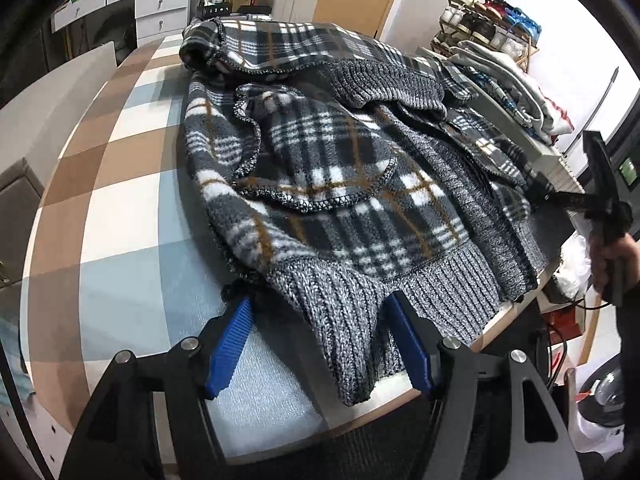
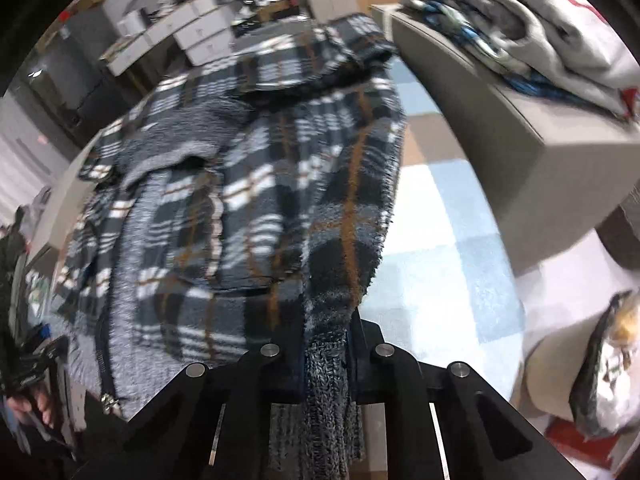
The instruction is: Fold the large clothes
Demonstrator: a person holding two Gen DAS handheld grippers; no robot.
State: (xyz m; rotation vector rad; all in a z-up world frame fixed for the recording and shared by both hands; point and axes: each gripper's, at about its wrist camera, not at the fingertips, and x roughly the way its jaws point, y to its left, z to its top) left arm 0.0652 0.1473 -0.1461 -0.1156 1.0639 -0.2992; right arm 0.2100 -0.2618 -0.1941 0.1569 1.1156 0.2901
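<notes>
Item: jacket (image 1: pixel 340 184) on counter (image 1: pixel 120 208) | left tool (image 1: pixel 324 344) wide, straddling hem, unclamped | right tool (image 2: pixel 326 344) pinching hem | Risk: I judge one-sided pull skews fold.

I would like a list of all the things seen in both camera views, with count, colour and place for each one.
jacket: one, grey knit with black, white and orange plaid fleece lining, spread on the table
table: one, brown, white and blue check top, under the jacket
folded clothes: one stack, grey, white and blue, on a grey box
grey box: one, at the table's far right
drawers: one white unit, behind the table
shoe rack: one, by the far wall
left gripper: one, black with blue pads, jaws open around the ribbed hem
right gripper: one, black, jaws shut on the jacket's edge
</notes>
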